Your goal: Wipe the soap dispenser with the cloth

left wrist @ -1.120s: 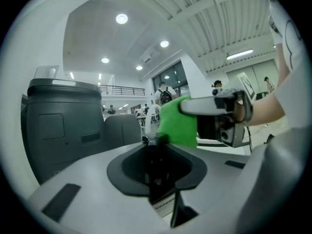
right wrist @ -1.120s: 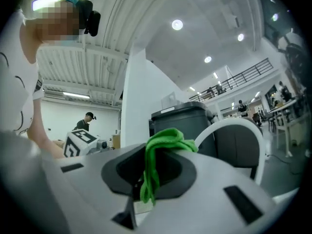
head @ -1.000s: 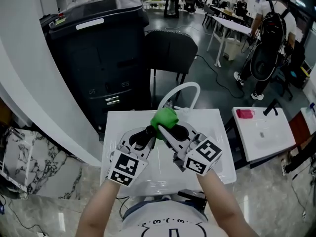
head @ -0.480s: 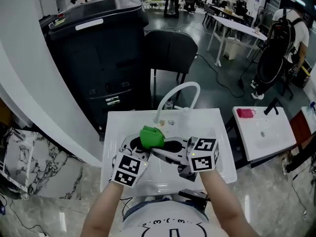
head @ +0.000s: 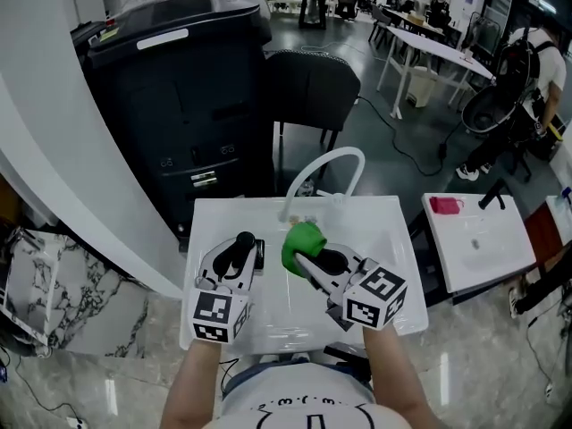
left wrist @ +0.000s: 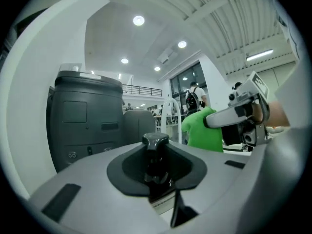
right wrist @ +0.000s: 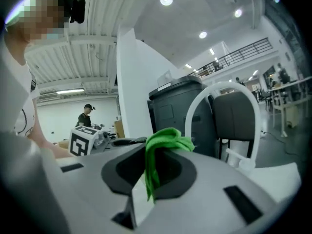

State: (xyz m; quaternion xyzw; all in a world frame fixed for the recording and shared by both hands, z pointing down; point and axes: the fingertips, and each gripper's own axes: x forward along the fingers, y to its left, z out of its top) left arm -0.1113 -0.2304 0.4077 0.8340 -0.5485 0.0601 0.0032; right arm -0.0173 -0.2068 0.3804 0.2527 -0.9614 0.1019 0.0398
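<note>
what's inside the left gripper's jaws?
The black soap dispenser: the left gripper is shut on it, pump head showing on top. Its lower body is covered by the jaws.

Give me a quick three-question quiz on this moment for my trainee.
1. True or false: the green cloth touches the soap dispenser.
2. What does the right gripper hold? A: green cloth. B: soap dispenser. C: nothing.
3. Fill in: the left gripper is shut on the ____.
Key: 1 false, they are apart; 2 A; 3 soap dispenser.
</note>
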